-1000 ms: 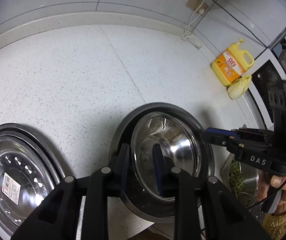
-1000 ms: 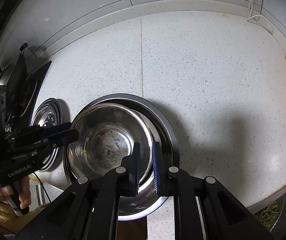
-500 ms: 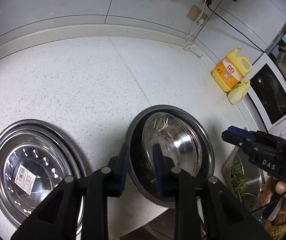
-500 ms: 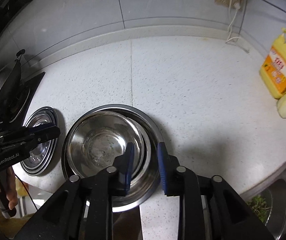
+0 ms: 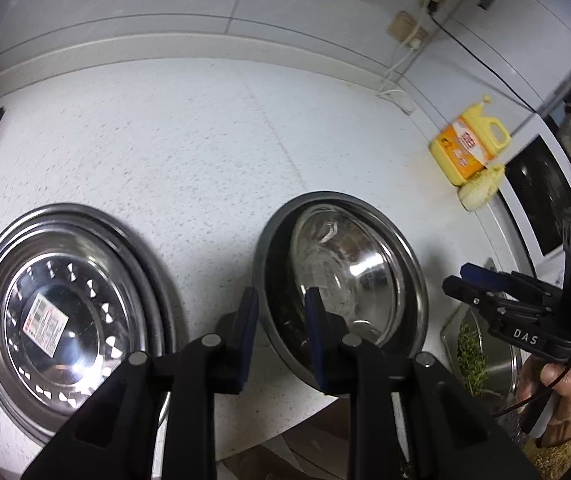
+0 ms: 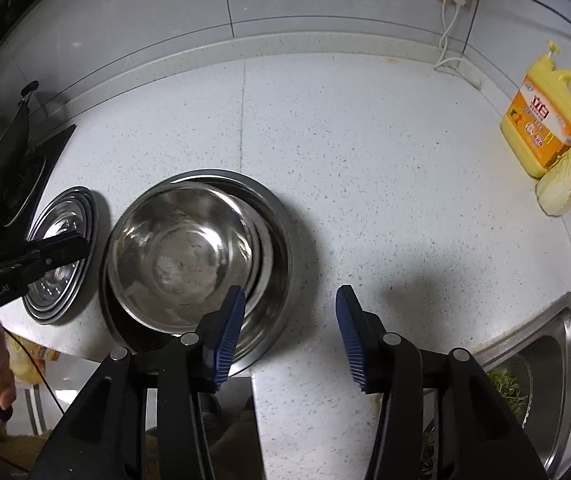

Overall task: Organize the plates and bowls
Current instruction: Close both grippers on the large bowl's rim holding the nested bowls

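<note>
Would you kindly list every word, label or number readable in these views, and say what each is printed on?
"DAS": on the right gripper.
"GenRobot.AI": on the left gripper.
Yellow detergent bottle: orange label, characters too blurred to read.
Sticker in the plate stack: print too small to read.

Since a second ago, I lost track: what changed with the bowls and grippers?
The right gripper opened its jaws, let go of the nested bowls' rim and backed away. The left gripper also opened and pulled back. The bowls and plate stack stayed put.
</note>
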A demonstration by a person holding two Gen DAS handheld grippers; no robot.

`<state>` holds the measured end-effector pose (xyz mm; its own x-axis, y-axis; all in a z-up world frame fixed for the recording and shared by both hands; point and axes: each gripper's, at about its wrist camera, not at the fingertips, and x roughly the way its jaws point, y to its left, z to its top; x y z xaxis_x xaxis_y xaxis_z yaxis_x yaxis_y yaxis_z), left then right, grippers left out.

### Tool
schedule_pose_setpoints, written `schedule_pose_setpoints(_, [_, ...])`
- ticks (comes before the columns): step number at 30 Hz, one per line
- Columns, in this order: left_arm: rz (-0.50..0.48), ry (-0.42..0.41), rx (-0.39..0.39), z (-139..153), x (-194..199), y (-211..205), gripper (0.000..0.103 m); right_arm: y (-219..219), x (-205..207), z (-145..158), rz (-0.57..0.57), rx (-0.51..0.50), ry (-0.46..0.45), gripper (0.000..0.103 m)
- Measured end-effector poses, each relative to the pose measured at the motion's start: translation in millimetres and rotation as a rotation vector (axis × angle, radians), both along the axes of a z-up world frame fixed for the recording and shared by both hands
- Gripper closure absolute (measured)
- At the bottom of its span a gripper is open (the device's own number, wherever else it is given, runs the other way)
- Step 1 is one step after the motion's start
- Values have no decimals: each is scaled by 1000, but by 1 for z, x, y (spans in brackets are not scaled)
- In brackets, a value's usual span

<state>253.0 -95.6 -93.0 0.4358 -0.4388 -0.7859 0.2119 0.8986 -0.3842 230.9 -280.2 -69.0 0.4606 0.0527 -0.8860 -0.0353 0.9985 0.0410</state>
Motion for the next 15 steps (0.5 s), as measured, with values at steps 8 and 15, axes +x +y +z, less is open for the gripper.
schedule_pose_setpoints(8, [96,87,-37,-16,8,15,80,-16,11,-17,55,63,48,60])
schedule_pose_setpoints(15, [116,102,-13,-22,5,5,80,-22,17,-31,110,112,96,60])
